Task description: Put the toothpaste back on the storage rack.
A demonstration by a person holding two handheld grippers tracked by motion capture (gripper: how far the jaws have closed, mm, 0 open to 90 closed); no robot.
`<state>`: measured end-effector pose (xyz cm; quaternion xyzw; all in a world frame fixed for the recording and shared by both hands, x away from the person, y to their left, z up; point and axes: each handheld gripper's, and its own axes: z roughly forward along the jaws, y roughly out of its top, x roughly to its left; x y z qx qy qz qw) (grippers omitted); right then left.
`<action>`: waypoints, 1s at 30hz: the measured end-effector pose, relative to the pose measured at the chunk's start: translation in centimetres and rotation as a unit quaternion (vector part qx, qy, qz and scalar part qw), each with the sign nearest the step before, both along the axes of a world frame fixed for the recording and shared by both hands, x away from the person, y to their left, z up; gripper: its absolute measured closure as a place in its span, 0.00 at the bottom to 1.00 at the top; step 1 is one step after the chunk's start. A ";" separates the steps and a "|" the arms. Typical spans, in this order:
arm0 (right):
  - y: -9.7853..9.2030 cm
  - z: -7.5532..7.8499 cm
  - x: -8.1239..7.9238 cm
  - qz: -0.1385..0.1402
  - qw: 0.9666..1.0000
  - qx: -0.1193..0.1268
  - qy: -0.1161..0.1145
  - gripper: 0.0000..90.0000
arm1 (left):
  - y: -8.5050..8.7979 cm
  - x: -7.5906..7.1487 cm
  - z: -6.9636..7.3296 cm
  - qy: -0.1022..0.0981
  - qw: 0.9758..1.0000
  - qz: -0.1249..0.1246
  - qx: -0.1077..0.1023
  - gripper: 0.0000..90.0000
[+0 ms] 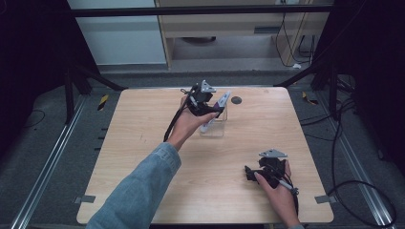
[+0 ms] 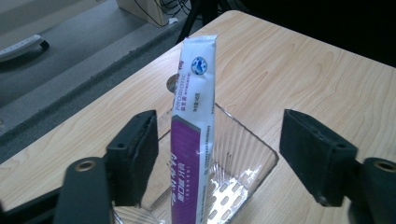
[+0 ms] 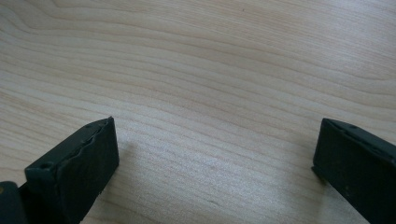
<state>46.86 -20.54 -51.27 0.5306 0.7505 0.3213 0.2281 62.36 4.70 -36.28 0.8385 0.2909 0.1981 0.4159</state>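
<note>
My right gripper (image 1: 254, 174) rests low on the near right part of the wooden table (image 1: 143, 157), my hand wrapped around its body. Its two black jaws stand wide apart, with bare wood grain between them and nothing held. Farther out, past the middle of the table, my left arm in a blue denim sleeve (image 1: 138, 191) reaches forward to my left gripper (image 1: 212, 106), which hovers at a clear plastic box (image 1: 215, 128). In the left gripper view, a white and purple probiotic sachet (image 2: 192, 135) stands almost upright inside the clear box, leaning on its rim, its top end rising above the box. My left jaws stand wide on either side of the sachet, and neither pad touches it. Just beyond the box, a small dark round disc (image 1: 236, 100) lies on the table.
</note>
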 end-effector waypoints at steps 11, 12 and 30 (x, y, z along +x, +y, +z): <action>0.0 0.0 0.0 0.000 1.000 0.000 0.000 0.00 | 0.2 -1.6 0.6 -0.001 1.000 -0.014 0.023 0.09; 0.0 0.0 0.0 0.000 1.000 0.000 0.000 0.00 | 0.2 -1.8 0.7 -0.002 0.999 -0.017 0.029 0.09; 0.1 0.0 0.0 -0.002 1.000 0.001 0.000 0.00 | 2.5 -5.2 1.6 -0.015 0.999 -0.025 0.029 0.06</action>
